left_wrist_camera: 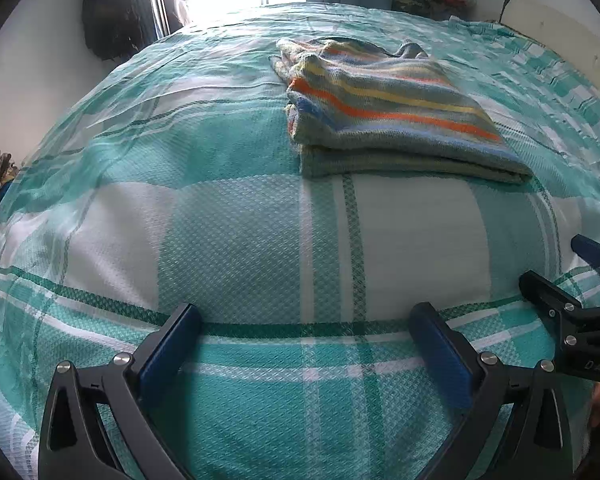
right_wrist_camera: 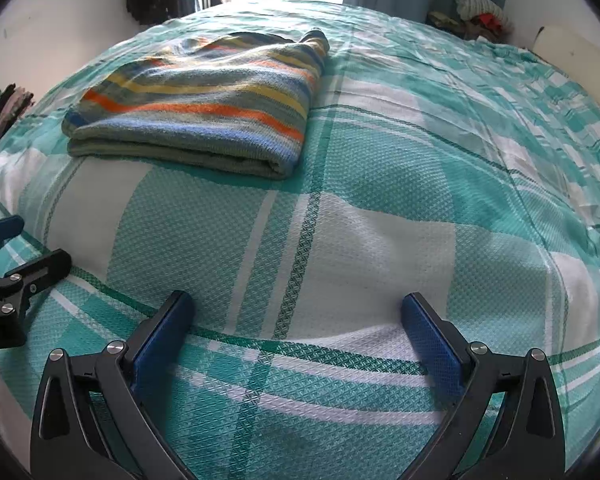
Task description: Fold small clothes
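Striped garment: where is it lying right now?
The striped garment lies folded on the checked bedspread, ahead and right in the left wrist view, ahead and left in the right wrist view, clear of both open tongs.

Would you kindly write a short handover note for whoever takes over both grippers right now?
Left gripper: jaws open, empty, low over the checked bedspread.
Right gripper: jaws open, empty, beside the left one.
Striped garment: lies folded in a flat stack on the bedspread, ahead of both grippers, untouched.
Done: this piece looks folded.
Left: a clothes pile sits at the far corner; possibly more to fold.
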Demonstrator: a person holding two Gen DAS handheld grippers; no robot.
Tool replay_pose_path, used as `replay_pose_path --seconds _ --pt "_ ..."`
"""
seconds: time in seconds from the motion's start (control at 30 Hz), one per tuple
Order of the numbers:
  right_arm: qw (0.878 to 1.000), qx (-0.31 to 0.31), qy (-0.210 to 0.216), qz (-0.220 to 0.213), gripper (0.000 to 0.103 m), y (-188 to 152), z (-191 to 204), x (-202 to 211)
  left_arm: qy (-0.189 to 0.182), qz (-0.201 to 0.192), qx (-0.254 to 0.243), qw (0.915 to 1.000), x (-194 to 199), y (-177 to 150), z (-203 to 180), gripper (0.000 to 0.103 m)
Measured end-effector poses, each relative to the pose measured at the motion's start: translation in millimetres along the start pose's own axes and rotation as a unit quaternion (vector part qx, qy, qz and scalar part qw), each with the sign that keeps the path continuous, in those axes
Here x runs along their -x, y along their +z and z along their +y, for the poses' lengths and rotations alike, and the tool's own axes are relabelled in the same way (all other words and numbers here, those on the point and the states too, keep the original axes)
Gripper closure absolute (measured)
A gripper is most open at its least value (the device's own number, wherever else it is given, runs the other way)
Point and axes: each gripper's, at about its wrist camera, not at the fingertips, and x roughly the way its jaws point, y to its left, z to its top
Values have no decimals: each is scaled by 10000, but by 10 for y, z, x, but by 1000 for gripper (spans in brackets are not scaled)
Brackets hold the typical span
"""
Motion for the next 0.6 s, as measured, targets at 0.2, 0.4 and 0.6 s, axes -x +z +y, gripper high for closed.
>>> replay_pose_path --seconds 0.2,0.4,0.6 --pt "9999 73 -64 93 1 5 26 -34 215 11 -157 9996 -20 -2 -78 0" --pt "9998 91 -71 159 1 15 32 -53 262 128 -254 9993 -46 19 -105 0" --pt "9998 95 -81 156 1 10 37 -51 285 161 -260 9991 -55 19 -105 0"
